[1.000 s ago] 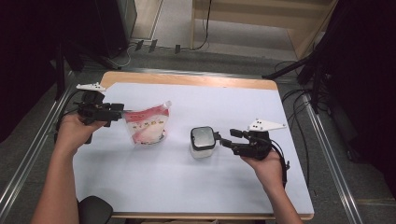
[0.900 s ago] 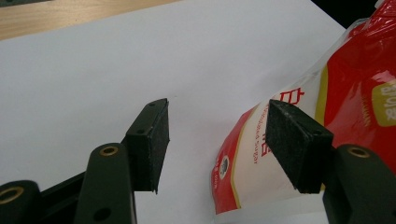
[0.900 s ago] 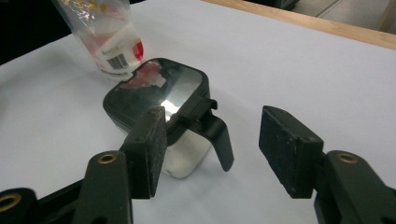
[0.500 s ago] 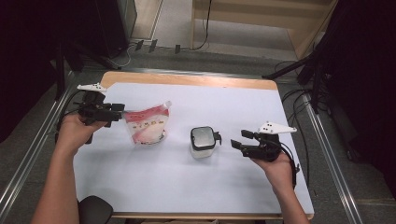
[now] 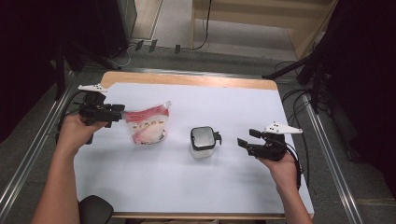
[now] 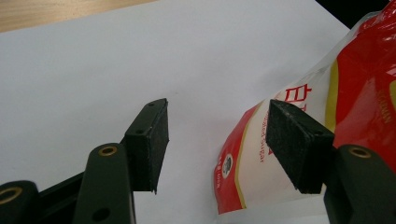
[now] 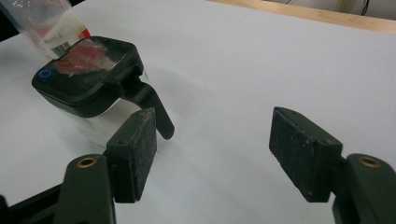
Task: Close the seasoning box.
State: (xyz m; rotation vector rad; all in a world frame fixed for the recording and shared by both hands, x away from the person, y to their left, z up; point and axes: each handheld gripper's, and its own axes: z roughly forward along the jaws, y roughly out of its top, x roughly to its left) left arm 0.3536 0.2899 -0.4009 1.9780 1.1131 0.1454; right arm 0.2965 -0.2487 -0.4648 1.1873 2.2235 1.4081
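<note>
container (image 5: 203, 141) mid-sheet, lid on, free | sugar bag (image 5: 145, 125) at its 9 o'clock, upright | right gripper (image 5: 244, 143) at container's 3 o'clock, jaws just widened, nothing between | left gripper (image 5: 119, 112) parted at bag's edge, not clamped | judged: pouring not begun

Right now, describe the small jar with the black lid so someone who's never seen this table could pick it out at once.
On the white sheet that covers the wooden table, look near the middle, just right of the red and white sugar bag. There stands the jar: small and clear, with a square black lid and a black latch that sticks out to its right, toward the right gripper.
</note>
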